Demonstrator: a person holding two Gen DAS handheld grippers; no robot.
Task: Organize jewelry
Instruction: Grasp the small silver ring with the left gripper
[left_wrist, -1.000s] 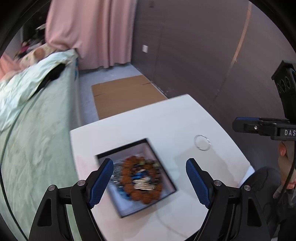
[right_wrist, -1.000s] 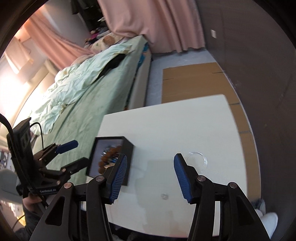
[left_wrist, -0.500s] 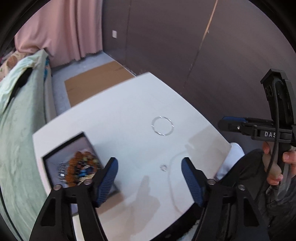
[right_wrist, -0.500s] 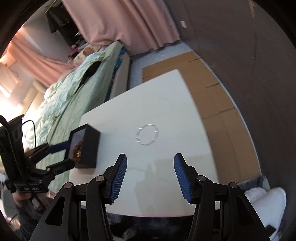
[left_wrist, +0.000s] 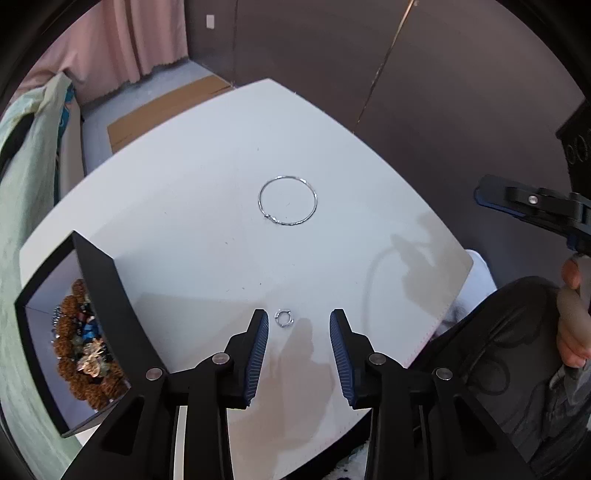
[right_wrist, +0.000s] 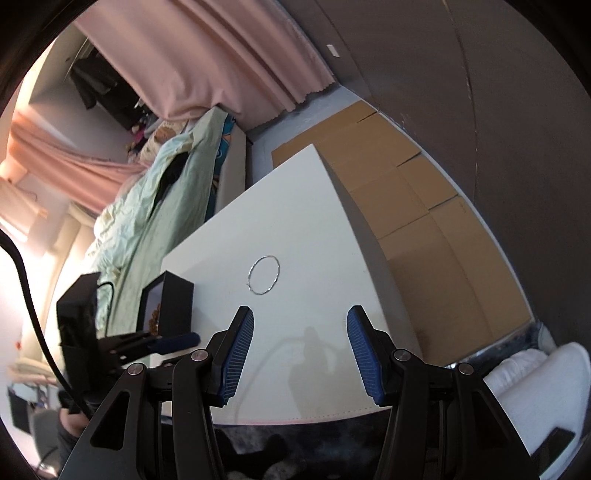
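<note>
A: How far along is the tidying?

B: Partly. The black box (left_wrist: 99, 295) at the left of the white surface (left_wrist: 207, 192) already holds beaded bracelets (left_wrist: 83, 350). 2 pieces are still loose: the thin silver bangle (left_wrist: 287, 199) mid-surface and the small ring (left_wrist: 283, 318) near the front edge.

A: And the grippers?

B: The left gripper (left_wrist: 297, 345) is closing, empty, the ring just ahead of its tips. The right gripper (right_wrist: 300, 345) hangs half open over bare surface, holding nothing.
</note>
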